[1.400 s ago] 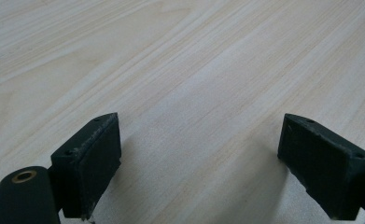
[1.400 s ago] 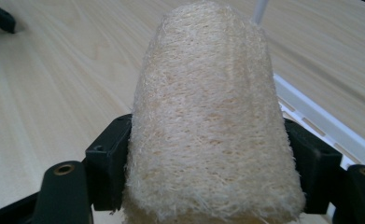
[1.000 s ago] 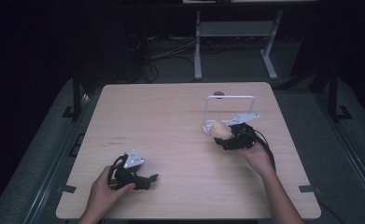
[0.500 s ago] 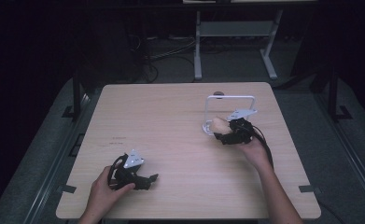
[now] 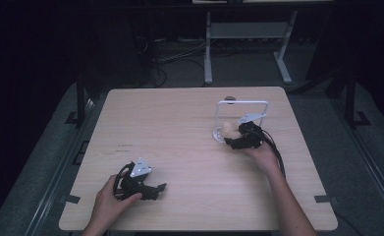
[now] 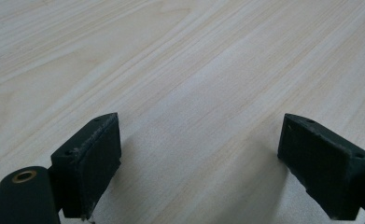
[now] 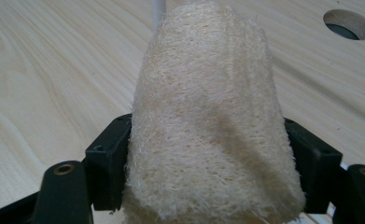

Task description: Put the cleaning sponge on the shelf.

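Note:
A cream, fibrous loofah sponge (image 7: 208, 102) stands upright between the two black jaws of my right gripper (image 7: 208, 161), which is shut on it. In the high view the sponge (image 5: 226, 130) and right gripper (image 5: 232, 138) sit at the foot of a white wire-frame stand (image 5: 242, 103) on the right half of the table. My left gripper (image 5: 156, 189) rests near the front left of the table in a hand. Its jaws are wide apart over bare wood, and the left gripper (image 6: 201, 158) holds nothing.
The light wooden table (image 5: 179, 128) has a round hole (image 5: 230, 98) just behind the stand, also seen as a hole (image 7: 348, 24) at the upper right. A cable (image 5: 278, 152) trails along the right forearm. Dark floor and a white desk frame (image 5: 248, 34) lie beyond.
My right gripper has carried the sponge slightly left and farther away, closer to the stand's base. The left gripper has stayed where it was.

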The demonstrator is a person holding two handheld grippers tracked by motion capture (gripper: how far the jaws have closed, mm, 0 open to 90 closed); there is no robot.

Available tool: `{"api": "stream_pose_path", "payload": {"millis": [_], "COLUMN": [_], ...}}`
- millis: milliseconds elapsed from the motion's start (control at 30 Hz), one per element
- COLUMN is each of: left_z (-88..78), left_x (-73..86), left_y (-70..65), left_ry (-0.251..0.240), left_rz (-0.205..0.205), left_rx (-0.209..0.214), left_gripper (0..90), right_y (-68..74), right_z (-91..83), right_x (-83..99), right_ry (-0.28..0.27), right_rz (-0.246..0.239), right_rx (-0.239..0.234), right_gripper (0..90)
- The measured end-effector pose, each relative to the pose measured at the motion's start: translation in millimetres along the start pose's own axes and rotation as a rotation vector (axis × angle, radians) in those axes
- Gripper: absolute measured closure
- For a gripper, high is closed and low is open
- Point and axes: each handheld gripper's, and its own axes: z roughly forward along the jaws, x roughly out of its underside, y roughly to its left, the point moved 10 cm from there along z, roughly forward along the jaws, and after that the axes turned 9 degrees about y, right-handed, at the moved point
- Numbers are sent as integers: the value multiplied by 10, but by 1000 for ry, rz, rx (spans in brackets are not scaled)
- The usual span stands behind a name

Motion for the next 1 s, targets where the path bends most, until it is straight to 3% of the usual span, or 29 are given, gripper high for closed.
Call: {"api": "stream_pose_path", "payload": {"millis": [1000], "left_z": [0], "left_x": [0], "left_y": [0], "left_ry": [0], "left_rz": [0], "left_rx": [0], "left_gripper": [128], "right_y": [-64], "right_z": [145], "right_x": [40], "right_ry": [36], "right_rz": [12], "right_rx": [2], "right_gripper": [259]}}
